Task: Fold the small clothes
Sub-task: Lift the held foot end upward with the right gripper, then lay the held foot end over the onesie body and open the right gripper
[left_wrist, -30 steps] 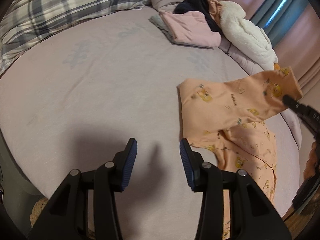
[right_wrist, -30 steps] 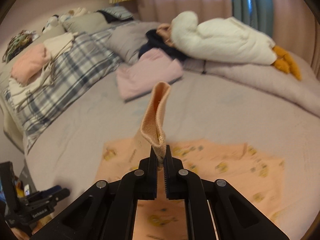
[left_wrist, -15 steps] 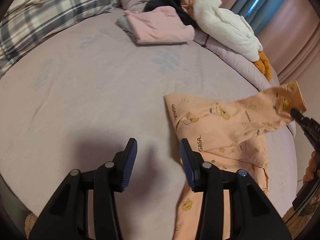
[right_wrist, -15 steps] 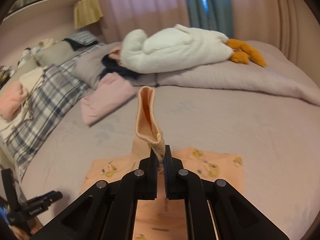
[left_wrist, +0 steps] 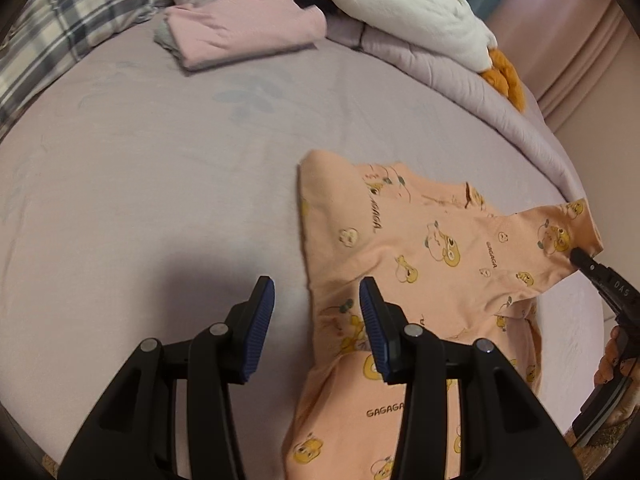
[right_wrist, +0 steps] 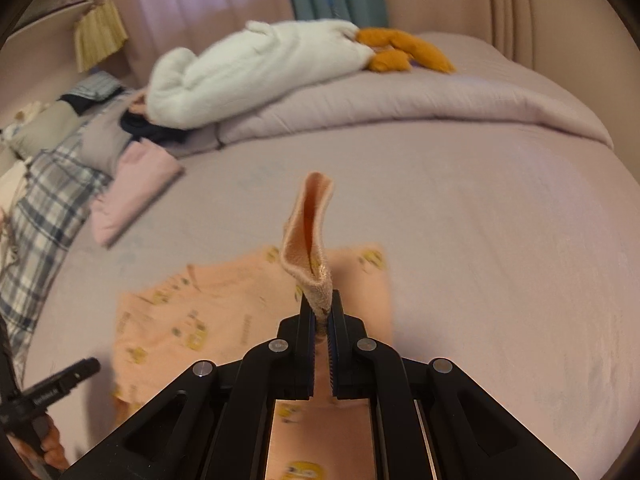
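A small peach garment (left_wrist: pixel 404 256) printed with yellow ducks lies on the lilac bed sheet (left_wrist: pixel 160 184). My left gripper (left_wrist: pixel 316 304) is open and empty, hovering just above the garment's left edge. My right gripper (right_wrist: pixel 320 316) is shut on the garment's sleeve cuff (right_wrist: pixel 310 236), which stands up from the jaws; the rest of the garment (right_wrist: pixel 208 312) lies spread below. The right gripper's tip also shows in the left wrist view (left_wrist: pixel 588 262), holding the sleeve end lifted at the right.
A folded pink garment (left_wrist: pixel 240 28) lies at the back of the bed by a plaid pillow (left_wrist: pixel 60 36). A white plush duck (right_wrist: pixel 260 68) with orange feet lies on a rolled lilac duvet (right_wrist: pixel 420 108). Curtains hang behind.
My left gripper has moved right, over the garment's edge. My right gripper has swung with the held sleeve, so the garment lies flatter and more spread out.
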The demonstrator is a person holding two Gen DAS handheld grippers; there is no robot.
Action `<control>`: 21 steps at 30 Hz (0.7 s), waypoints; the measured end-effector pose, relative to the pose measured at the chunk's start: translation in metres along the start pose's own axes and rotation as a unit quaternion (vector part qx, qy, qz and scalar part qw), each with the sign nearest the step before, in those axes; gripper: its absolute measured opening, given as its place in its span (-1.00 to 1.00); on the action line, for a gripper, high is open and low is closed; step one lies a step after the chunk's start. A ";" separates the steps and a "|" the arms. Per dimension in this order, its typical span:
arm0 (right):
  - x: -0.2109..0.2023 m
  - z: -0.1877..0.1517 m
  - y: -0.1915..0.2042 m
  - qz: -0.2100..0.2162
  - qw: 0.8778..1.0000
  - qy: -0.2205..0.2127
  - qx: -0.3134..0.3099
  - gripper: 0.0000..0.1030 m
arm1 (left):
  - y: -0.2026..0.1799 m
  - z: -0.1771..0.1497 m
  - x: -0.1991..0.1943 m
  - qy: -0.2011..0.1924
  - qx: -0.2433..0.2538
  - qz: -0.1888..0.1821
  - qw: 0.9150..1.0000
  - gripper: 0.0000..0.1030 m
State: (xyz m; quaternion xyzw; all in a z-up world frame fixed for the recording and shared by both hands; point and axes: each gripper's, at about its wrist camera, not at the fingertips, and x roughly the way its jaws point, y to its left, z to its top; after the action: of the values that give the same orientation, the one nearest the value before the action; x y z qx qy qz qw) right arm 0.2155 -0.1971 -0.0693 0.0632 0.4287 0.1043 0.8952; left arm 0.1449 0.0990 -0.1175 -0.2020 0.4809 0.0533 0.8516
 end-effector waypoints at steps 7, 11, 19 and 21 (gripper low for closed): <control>0.024 -0.022 -0.020 -0.018 0.999 0.043 0.027 -0.87 | -0.005 -0.004 0.033 0.034 0.018 0.028 0.999 -0.15; 0.037 -0.032 -0.028 -0.026 0.997 0.067 0.041 -0.87 | 0.000 -0.008 0.043 0.040 0.015 0.032 0.999 -0.08; 0.051 -0.039 -0.030 -0.040 0.995 0.085 0.041 -0.87 | 0.002 -0.007 0.047 0.042 0.012 0.028 0.999 -0.02; 0.055 -0.042 -0.030 -0.046 0.995 0.084 0.035 -0.87 | 0.002 -0.008 0.047 0.039 0.016 0.028 0.999 -0.01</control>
State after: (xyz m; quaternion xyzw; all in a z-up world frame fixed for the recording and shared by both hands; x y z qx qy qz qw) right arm 0.2202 -0.2118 -0.1425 0.0662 0.5086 0.0529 0.8568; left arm 0.1630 0.0924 -0.1616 -0.1764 0.5200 0.0619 0.8334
